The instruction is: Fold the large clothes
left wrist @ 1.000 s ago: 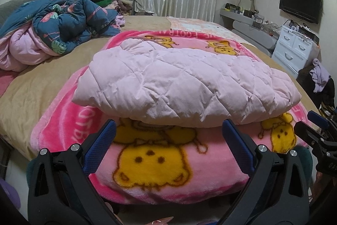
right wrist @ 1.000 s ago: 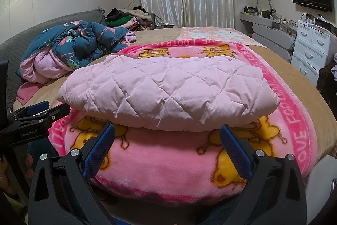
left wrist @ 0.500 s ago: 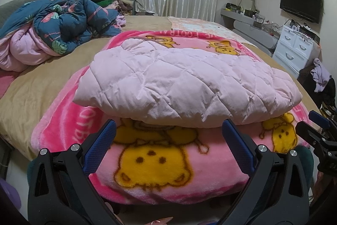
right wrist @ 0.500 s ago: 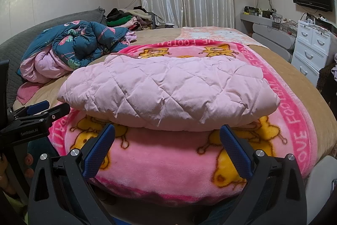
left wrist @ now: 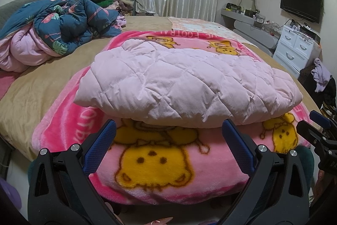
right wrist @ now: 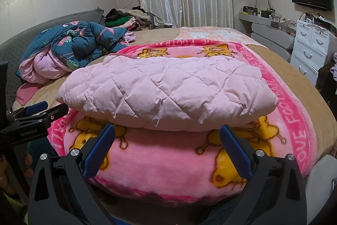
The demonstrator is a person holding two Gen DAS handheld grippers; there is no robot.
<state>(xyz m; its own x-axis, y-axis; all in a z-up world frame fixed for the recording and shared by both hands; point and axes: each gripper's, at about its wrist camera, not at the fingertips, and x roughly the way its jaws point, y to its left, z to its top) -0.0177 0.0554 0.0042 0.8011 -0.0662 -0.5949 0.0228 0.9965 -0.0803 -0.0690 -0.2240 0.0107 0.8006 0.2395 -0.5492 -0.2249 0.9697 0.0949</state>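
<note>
Folded quilted jacket (left wrist: 185, 85) (pale pink) — beyond both grippers

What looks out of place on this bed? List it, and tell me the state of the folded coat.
The pale pink quilted coat lies folded in a tidy bundle on the pink bear blanket. The blue flamingo-print duvet is crumpled in a heap at the far left of the bed, and loose clothes are piled behind it.
</note>
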